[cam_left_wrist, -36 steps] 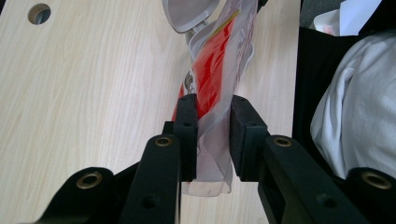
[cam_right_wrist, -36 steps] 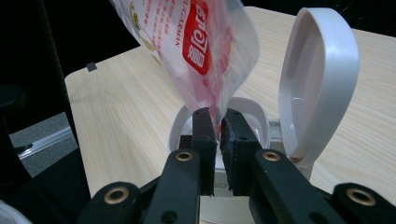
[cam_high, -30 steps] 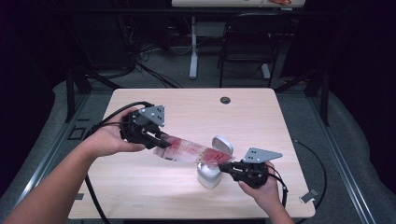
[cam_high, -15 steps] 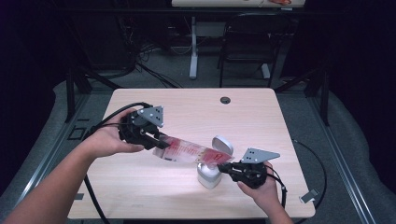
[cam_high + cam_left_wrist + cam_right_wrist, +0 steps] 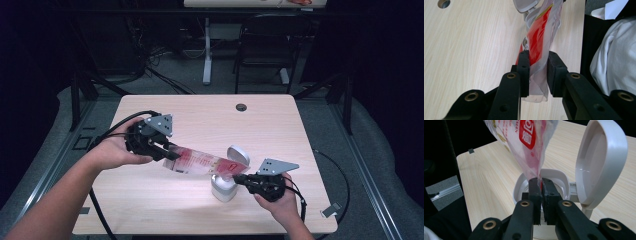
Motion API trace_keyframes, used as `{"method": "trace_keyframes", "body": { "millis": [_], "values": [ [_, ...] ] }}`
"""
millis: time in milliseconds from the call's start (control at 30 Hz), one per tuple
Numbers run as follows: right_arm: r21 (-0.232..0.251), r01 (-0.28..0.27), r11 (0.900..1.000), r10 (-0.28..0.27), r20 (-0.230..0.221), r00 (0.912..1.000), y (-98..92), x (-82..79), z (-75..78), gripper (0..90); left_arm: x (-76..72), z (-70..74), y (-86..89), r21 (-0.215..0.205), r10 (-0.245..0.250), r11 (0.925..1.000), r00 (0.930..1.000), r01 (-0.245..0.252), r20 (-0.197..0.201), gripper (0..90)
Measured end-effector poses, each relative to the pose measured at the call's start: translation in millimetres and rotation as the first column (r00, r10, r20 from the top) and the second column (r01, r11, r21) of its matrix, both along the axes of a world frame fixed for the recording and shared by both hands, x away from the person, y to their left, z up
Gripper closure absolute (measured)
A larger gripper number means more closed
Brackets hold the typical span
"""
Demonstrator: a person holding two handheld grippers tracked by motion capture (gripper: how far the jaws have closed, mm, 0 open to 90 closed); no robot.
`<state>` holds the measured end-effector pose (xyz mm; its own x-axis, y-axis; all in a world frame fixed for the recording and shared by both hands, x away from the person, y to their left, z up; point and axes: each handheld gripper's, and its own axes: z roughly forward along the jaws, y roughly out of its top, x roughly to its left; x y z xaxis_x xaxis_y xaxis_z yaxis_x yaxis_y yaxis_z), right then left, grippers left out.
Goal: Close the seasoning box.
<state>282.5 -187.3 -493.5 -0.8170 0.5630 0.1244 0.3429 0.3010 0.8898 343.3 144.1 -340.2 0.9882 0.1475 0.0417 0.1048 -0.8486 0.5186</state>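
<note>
A clear plastic bag with red print [image 5: 200, 162] hangs stretched between my two grippers above the table. My left gripper [image 5: 170, 154] is shut on its upper end, and the left gripper view shows the bag [image 5: 541, 32] pinched between those jaws [image 5: 538, 56]. My right gripper [image 5: 239, 177] holds the lower end, and its jaws have just been closing on it. In the right gripper view the bag's [image 5: 524, 142] corner is squeezed between the jaws [image 5: 541, 181], right over the mouth of a white container [image 5: 521, 187]. The container's hinged lid [image 5: 599, 162] stands open.
The white container [image 5: 223, 187] stands near the front right of the wooden table [image 5: 280, 125], its lid [image 5: 238, 154] tipped back. A round cable hole [image 5: 241, 107] sits at the table's far edge. Black cables trail off the table's left and right sides.
</note>
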Motion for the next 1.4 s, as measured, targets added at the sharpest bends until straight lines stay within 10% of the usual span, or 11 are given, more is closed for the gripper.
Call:
{"method": "trace_keyframes", "body": {
  "millis": [1400],
  "values": [
    [-0.015, 0.025, 1.0, -0.024, 0.042, 0.9988, 2.4, -3.3, 5.6, 90.0, 0.5, -11.7, 10.6, -0.002, 0.024, 0.9997, 0.9996, -0.024, -0.013, 74.0]
  ]
}}
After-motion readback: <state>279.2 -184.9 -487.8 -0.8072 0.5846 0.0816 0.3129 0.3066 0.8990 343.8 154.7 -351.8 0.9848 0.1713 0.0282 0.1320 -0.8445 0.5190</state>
